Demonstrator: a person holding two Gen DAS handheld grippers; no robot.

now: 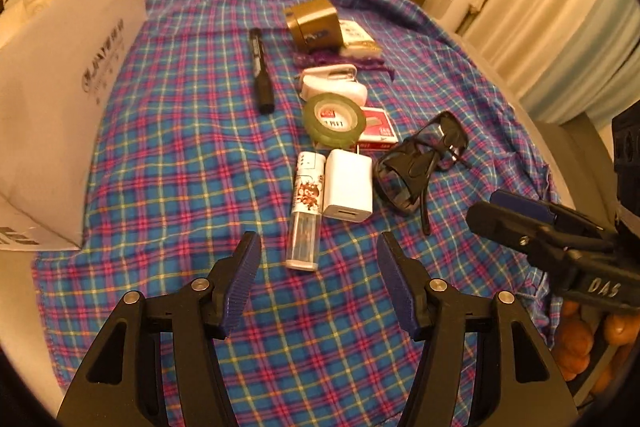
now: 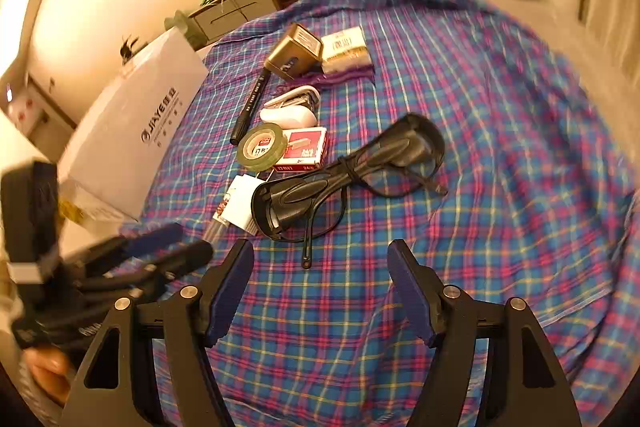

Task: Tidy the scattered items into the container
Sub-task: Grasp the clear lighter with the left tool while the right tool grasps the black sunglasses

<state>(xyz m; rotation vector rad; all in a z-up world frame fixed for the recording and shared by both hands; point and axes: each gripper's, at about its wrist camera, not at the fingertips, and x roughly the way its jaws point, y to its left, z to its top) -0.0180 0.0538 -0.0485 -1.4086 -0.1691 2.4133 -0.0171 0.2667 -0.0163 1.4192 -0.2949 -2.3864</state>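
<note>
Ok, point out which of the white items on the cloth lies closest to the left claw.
The clear-ended white tube with the brown print; its clear end lies nearest the open left claw, ahead of the white charger beside it.

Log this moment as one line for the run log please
stage: start, nothing held | left gripper: open, above clear tube | right gripper: open, near black glasses | white box: left of items
</note>
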